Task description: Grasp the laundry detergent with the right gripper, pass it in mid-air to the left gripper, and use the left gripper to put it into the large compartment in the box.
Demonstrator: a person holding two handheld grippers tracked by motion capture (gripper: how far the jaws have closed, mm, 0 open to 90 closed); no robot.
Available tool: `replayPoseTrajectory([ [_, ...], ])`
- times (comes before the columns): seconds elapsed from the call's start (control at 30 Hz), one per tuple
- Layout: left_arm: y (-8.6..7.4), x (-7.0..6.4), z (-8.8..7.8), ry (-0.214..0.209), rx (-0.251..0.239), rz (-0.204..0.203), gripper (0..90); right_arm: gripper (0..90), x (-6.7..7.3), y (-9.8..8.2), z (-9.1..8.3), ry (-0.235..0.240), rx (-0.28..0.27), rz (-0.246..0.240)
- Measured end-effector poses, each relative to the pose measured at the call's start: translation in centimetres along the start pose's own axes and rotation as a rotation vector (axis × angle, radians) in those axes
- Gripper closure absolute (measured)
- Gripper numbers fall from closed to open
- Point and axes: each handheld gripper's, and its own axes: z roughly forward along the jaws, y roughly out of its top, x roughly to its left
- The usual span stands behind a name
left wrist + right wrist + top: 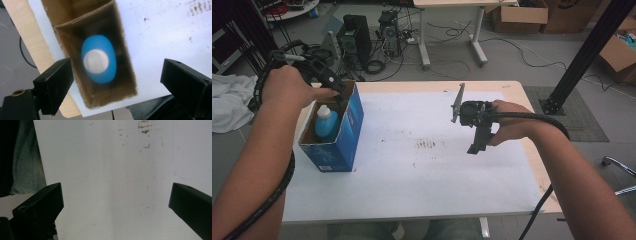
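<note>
The blue bottle (pixel 325 123) stands upright inside the open blue box (pixel 343 142) near the left edge of the surface (pixel 412 190). My left gripper (pixel 337 95) hangs directly above it, jaws wide, gripping nothing. My right gripper (pixel 474 147) is well apart, jaws wide.

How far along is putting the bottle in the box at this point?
Looks done: the blue bottle stands upright inside the open blue box. In hand: nothing; the left gripper sits above the box with jaws apart, clear of the bottle. The right gripper hangs open over the white sheet. Left: possibly closing the box.
</note>
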Motion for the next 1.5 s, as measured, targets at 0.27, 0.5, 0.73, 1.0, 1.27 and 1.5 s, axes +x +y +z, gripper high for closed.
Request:
replayPoseTrajectory([
  [0.27, 0.5, -1.6, -1.4, -0.013, -0.025, 0.07, 8.8, 0.0, 0.0, 0.0, -0.1, -0.003, 0.003, 0.003],
  [0.5, 0.9, -3.1, -1.7, -0.033, -0.022, 0.164, 2.6, 0.0, 0.1, -0.1, 0.0, -0.001, 0.005, 0.004],
  [0.73, 1.2, -5.1, -0.9, -0.044, -0.013, 0.339, 0.1, 0.0, 0.1, -0.2, -0.2, 0.001, 0.003, 0.009],
  [1.0, 1.3, -7.7, 0.5, -0.09, 0.013, 0.591, 0.1, 0.0, -0.1, -0.1, -0.1, 0.008, 0.015, 0.01],
  [1.27, 0.4, -10.2, 1.4, -0.165, 0.063, 0.877, 0.1, 0.0, -0.2, 0.0, -0.2, 0.01, 0.024, 0.01],
  [1.5, -0.4, -11.8, 2.8, -0.196, 0.116, 0.996, 0.1, 0.0, -0.3, 0.0, -0.3, 0.011, 0.02, 0.014],
])
